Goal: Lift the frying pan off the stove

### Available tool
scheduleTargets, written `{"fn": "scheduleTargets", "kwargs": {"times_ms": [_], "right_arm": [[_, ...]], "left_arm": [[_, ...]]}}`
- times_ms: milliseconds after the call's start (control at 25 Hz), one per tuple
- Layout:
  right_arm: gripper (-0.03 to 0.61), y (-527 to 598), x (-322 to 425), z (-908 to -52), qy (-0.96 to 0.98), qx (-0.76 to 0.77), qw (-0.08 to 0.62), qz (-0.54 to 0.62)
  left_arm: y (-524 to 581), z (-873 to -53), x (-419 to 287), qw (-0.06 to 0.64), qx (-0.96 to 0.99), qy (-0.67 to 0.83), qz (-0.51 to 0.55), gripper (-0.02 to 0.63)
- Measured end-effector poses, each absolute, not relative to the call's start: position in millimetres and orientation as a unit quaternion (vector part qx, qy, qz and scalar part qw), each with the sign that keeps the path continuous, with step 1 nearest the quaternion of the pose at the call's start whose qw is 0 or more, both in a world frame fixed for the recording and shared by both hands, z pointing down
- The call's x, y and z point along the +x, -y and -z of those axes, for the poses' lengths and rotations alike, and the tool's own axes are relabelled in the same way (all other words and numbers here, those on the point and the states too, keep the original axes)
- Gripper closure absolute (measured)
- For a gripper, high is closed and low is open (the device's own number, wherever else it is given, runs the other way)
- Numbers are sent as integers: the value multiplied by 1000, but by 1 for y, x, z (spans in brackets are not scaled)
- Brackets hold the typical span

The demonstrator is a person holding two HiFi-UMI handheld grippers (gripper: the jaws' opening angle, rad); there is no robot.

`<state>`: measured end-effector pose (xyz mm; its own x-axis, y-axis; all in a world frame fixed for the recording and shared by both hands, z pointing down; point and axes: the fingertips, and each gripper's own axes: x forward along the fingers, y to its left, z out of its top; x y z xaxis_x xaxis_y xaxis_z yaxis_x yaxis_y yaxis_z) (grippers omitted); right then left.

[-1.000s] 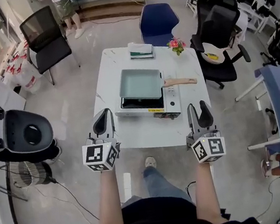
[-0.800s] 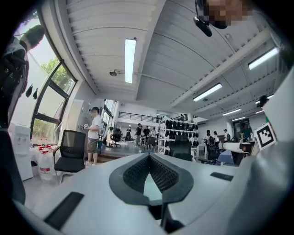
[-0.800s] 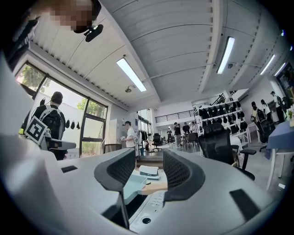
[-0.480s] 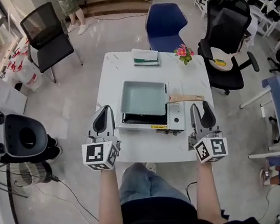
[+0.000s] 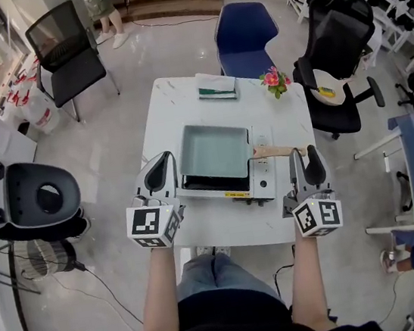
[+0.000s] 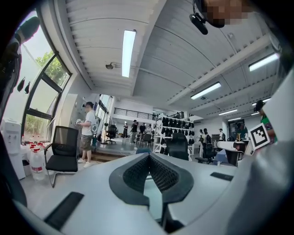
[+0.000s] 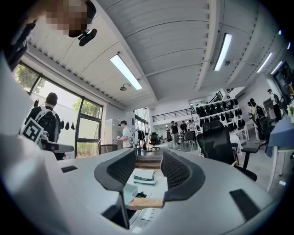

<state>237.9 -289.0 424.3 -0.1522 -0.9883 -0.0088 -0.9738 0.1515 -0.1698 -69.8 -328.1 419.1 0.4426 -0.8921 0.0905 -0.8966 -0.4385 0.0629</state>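
Pan time: the pale green square frying pan (image 5: 214,151) sits on top of the flat silver camping stove (image 5: 259,184). The stove stands in the middle of the white square table (image 5: 285,123), a bit toward the near edge. The pan's light wooden handle (image 5: 272,151) sticks out to the right, over the stove's right end.

The right gripper (image 5: 303,161) is at the near right of the stove. Its jaws are wide apart and hold nothing. In the right gripper view the end of the handle shows low down in the gap, just in front of the jaws, and the pads do not press on it.

The left gripper (image 5: 159,174) is just to the left of the stove. Its jaws are closed tip to tip with nothing in them.

On the far side of the table lie a green and white box (image 5: 217,89) and a small bunch of pink flowers (image 5: 274,79). A blue chair (image 5: 241,35) stands behind the table.
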Motion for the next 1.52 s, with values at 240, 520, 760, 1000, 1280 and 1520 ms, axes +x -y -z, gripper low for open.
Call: {"fn": "scheduleTargets", "kwargs": {"times_ms": [240,520,760,1000,1280,1520], "right_arm": [[407,311,239,-411,-797,-603,-43,13],[405,335,237,-393,-860,-474,-185,-32],[405,347,211,-408,-888,-344,-304,-36],[400,339,183,-458,-880,-226,-416,-32],[383,330,180,-532,-847,-109,-519,-30],[373,336,185,-568,-819,-75,-569,-17]], "left_arm": [[336,-419,-61,54,858,510,-21,597],[336,-427,-56,62,863,501,-29,597],[340,-431,-54,68,864,499,-32,597],[341,-438,-50,73,864,498,-36,597],[344,-446,-56,80,860,503,-42,597],[343,-448,-62,73,854,512,-50,597]]}}
